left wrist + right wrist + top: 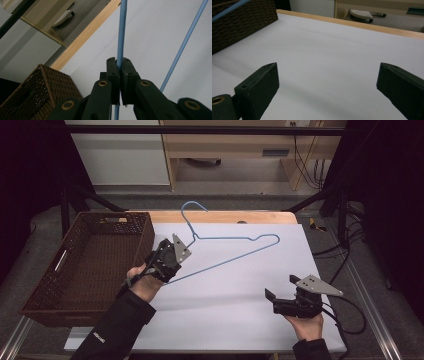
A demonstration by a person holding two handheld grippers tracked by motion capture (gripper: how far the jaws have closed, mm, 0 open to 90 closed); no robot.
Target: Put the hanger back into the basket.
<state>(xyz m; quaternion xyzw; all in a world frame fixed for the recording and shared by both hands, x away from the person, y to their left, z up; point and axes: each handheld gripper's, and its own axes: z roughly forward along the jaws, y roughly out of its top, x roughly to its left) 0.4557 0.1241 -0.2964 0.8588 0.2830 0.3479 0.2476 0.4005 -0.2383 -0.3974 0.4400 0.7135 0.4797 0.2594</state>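
Blue wire hanger pinched in the left gripper, right gripper spread and holding nothing

The hanger (235, 251) is thin pale-blue wire bent into a flat triangle with a twisted neck and an open hook at the top; the hook reaches past the far wooden edge of the table (225, 216), while the long bottom bar slants down across the white sheet (240, 295) toward the person's left hand. The left gripper (176, 251) has its jaws pressed together on one wire near the hanger's left corner, and in the left gripper view that wire (122, 32) runs straight up from between the pads, with a second wire off to the side. A brown wicker basket (45, 290) sits just left of the hanger. The right gripper (281, 287) is low over the sheet, well apart from the hanger, jaws wide with nothing between them
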